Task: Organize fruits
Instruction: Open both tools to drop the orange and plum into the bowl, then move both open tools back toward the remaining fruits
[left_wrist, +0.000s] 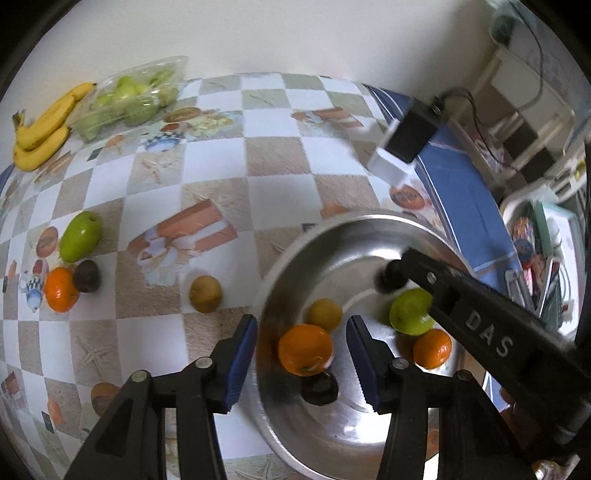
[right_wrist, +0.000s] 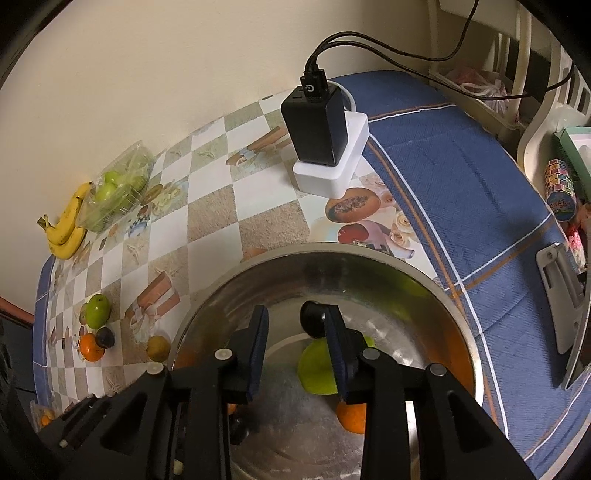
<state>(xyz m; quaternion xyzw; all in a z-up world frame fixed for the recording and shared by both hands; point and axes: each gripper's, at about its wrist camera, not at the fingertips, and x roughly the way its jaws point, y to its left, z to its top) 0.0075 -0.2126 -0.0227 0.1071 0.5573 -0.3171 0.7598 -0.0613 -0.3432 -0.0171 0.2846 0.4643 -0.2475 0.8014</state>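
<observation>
A steel bowl (left_wrist: 280, 266) holds two oranges, a green apple (left_wrist: 412, 312), a yellowish fruit (left_wrist: 325, 314) and a dark plum (left_wrist: 319, 387). My left gripper (left_wrist: 301, 319) hangs open over the bowl's left side. The nearer orange (left_wrist: 304, 349) lies between its blue pads, untouched by them. My right gripper (right_wrist: 296, 310) is open above the bowl (right_wrist: 321, 248). A second dark plum (right_wrist: 312, 319) sits against the inside of its right fingertip, clear of the left pad. Loose on the tablecloth lie a green apple (left_wrist: 80, 236), a plum (left_wrist: 86, 276), an orange (left_wrist: 61, 290) and a yellow-brown fruit (left_wrist: 205, 293).
Bananas (left_wrist: 40, 129) and a bag of green apples (left_wrist: 129, 99) lie at the far left by the wall. A black charger (right_wrist: 317, 122) with cables stands on a white box (right_wrist: 332, 173) behind the bowl. A blue cloth (right_wrist: 461, 177) covers the table's right side.
</observation>
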